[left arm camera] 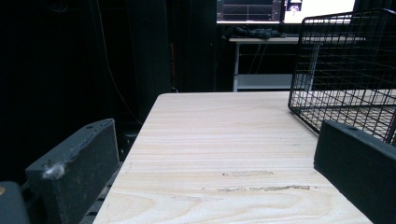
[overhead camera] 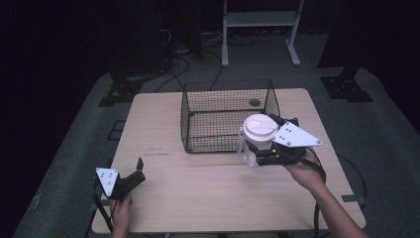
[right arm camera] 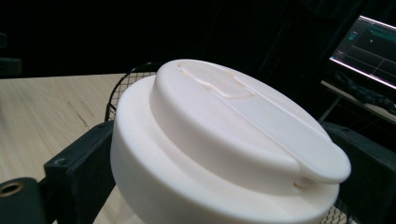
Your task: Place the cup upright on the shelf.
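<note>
A clear cup with a cream lid (overhead camera: 258, 127) is held upright just above the front right corner of a black wire basket (overhead camera: 188, 119). My right gripper (overhead camera: 262, 142) is shut on the cup's body below the lid. In the right gripper view the lid (right arm camera: 224, 135) looms close between the two black jaws, with the basket's rim (right arm camera: 122, 86) behind it. My left gripper (overhead camera: 140, 171) rests at the table's front left corner, open and with nothing between its jaws. Its own view looks across bare wood past its gripper (left arm camera: 215, 177) to the basket (left arm camera: 345, 70).
The wooden table (overhead camera: 158, 124) has bare room left of and in front of the basket. The basket appears to hold nothing. Beyond the table's far edge stand a white frame (overhead camera: 260, 29), dark stands and floor cables. A screen (right arm camera: 369, 51) glows at the right.
</note>
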Tool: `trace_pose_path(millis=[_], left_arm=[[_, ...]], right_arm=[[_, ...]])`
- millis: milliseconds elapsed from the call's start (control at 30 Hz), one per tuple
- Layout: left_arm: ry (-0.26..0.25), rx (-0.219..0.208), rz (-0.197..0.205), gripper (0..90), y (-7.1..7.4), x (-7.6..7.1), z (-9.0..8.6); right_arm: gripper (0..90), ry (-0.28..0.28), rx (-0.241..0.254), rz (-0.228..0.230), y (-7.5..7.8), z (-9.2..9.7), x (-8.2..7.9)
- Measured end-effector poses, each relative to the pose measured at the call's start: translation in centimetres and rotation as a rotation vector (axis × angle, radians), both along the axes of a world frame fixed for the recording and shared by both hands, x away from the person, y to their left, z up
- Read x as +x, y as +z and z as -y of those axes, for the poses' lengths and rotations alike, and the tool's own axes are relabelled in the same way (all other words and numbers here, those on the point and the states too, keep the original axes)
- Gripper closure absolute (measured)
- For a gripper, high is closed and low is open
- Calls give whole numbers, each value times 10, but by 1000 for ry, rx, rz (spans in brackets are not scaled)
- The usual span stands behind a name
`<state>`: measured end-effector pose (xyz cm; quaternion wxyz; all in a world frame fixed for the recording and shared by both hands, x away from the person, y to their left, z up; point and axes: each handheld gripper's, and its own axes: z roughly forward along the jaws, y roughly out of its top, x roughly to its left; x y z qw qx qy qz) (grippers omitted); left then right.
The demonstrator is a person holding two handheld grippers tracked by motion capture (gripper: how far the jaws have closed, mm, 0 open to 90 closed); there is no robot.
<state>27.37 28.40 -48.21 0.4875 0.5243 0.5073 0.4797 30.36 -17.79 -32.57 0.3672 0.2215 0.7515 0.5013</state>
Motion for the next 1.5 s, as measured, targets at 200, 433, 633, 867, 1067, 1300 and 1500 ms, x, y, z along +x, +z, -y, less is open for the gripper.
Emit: trace_pose_path(millis=[200,433,633,867,1067,1300,1500], left_arm=[[-3,-2,1,0,0,0,0],[-3,-1,2,0,0,0,0],[-3,-4,3,0,0,0,-1],[-3,0,2,0,0,0,0],[-3,-3,3,0,0,0,-1],[-2,-6,3,0,0,0,-1],[-2,-6,4,0,0,0,-1]], right_arm=[[39,23,3,3,6,-13,4],[39,47,1,6,15,-26,9],[39,61,1,9,22,-35,14],[39,69,-3,10,28,-45,20],[39,70,-12,15,33,-51,25],[40,67,-15,21,40,-55,32],[39,61,-18,27,46,-60,41]])
